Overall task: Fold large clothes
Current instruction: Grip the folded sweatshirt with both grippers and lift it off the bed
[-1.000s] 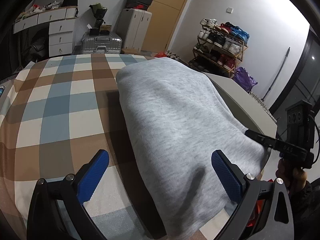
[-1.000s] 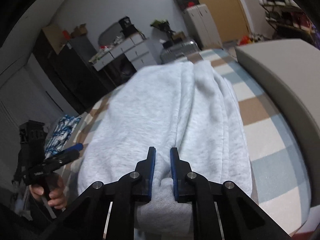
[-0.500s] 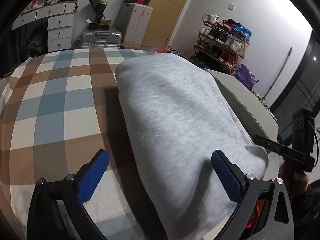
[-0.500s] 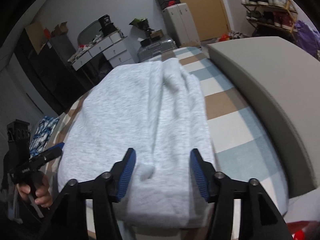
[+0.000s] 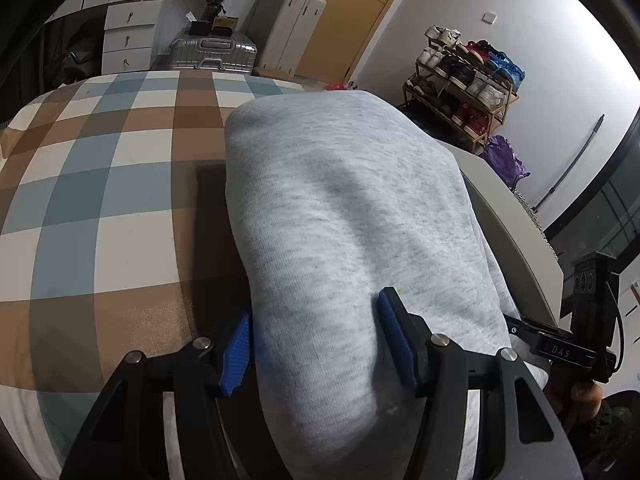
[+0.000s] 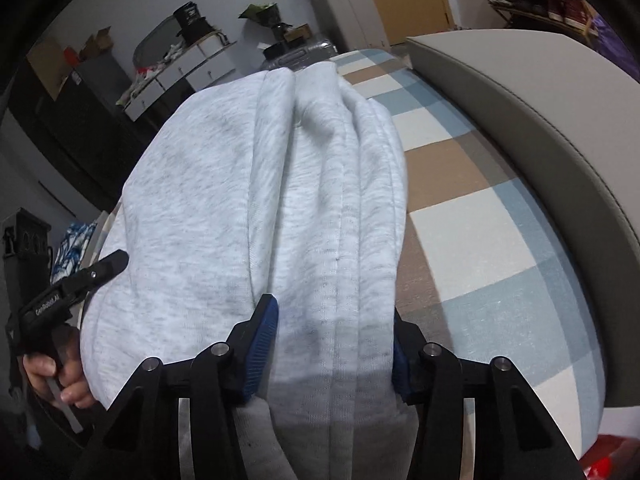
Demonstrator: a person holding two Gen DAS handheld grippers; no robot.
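A folded light grey garment (image 5: 340,200) lies lengthwise on the checked bed cover (image 5: 100,200). My left gripper (image 5: 316,348) straddles its near left corner. The blue pads (image 5: 394,336) are closing and press into the thick fabric bunched between them. In the right wrist view the same garment (image 6: 248,184) shows long folds. My right gripper (image 6: 330,348) is closing on its near right edge, with fabric filling the gap between the pads (image 6: 262,336). Each gripper also appears in the other's view: the right gripper (image 5: 560,344) and the left gripper (image 6: 72,288), each held by a hand.
A grey padded bed end (image 6: 540,120) runs along the garment's right side. Beyond the bed stand a silver suitcase (image 5: 212,52), white drawers (image 5: 128,28), a shoe rack (image 5: 460,80) and a wooden door (image 5: 360,12). Bare checked cover lies left of the garment.
Both grippers dropped closer to the garment's near edge. The left jaws went from wide open to narrowed on the corner. The right jaws let go, opened, then narrowed on a wider bunch.
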